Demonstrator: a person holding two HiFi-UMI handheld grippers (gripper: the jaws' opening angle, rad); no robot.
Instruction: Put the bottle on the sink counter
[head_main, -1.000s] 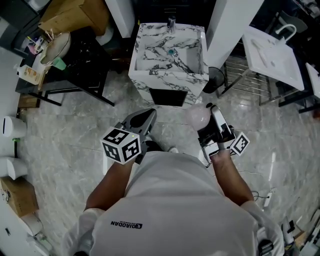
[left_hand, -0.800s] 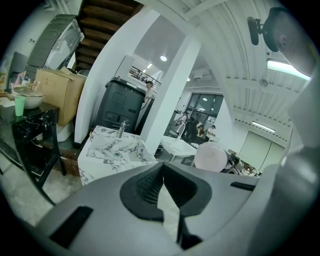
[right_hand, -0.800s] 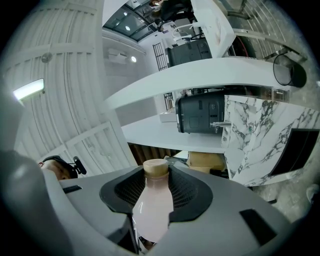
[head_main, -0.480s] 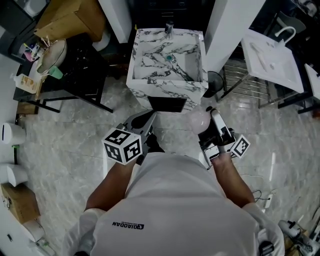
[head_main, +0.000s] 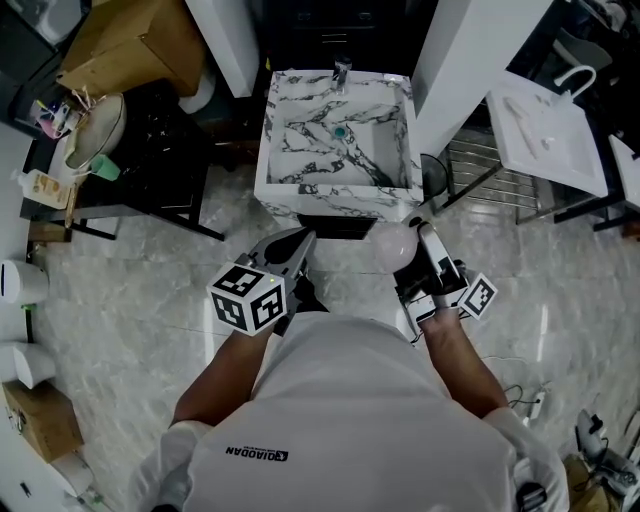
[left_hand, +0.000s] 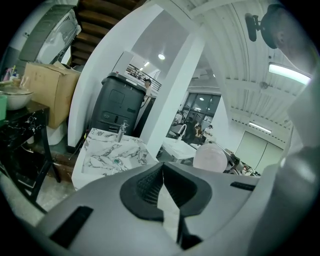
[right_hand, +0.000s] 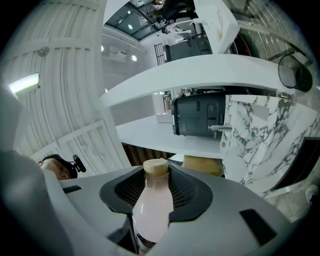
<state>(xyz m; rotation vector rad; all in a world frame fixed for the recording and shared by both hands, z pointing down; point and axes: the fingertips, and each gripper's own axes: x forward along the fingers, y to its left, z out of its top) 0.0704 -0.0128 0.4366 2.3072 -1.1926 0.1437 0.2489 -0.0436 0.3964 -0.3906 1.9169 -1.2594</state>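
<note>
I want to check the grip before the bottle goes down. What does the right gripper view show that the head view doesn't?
Only the right gripper view: the right tool's pads closed against the pink bottle, with its tan cap poking out above them. Only the head view: the left tool, its marker cube and the person's white shirt. Both: the pink bottle and the marbled sink ahead.

Upper left: I see a cardboard box (head_main: 140, 40) behind a black table (head_main: 170, 150) that carries a pale bowl (head_main: 92, 125).
Right: white basin (head_main: 545, 125) next to a metal rack (head_main: 480, 165).
Floor (head_main: 130, 270): grey marble tiles.
</note>
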